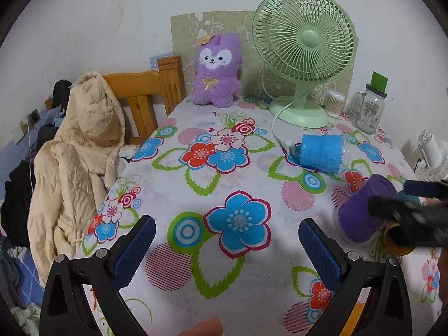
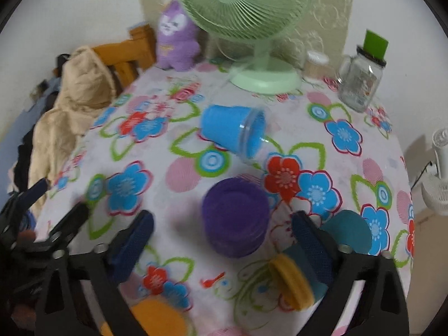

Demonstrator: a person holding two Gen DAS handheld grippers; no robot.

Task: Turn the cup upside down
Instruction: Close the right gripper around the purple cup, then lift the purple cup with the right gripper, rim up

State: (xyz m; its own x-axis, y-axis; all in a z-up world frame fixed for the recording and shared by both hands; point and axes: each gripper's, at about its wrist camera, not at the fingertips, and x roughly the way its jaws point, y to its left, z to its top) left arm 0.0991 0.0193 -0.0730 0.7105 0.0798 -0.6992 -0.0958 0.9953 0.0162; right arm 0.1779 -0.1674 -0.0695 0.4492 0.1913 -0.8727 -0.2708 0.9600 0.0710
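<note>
I held the left claw spread and empty over the desk. The blue cup lay on its side mid-desk; the purple cup sat tilted between the spread right claw fingers. Judged step: the grasp; next, pinch, lift and invert it. No legible writing.

Left tool: black frame with blue ribbed pads, jaws spread wide, nothing between them, held low over the surface.
Right tool: same black-and-blue build, jaws apart, gripping nothing, angled downward.
Blur: right wrist view smeared.
</note>
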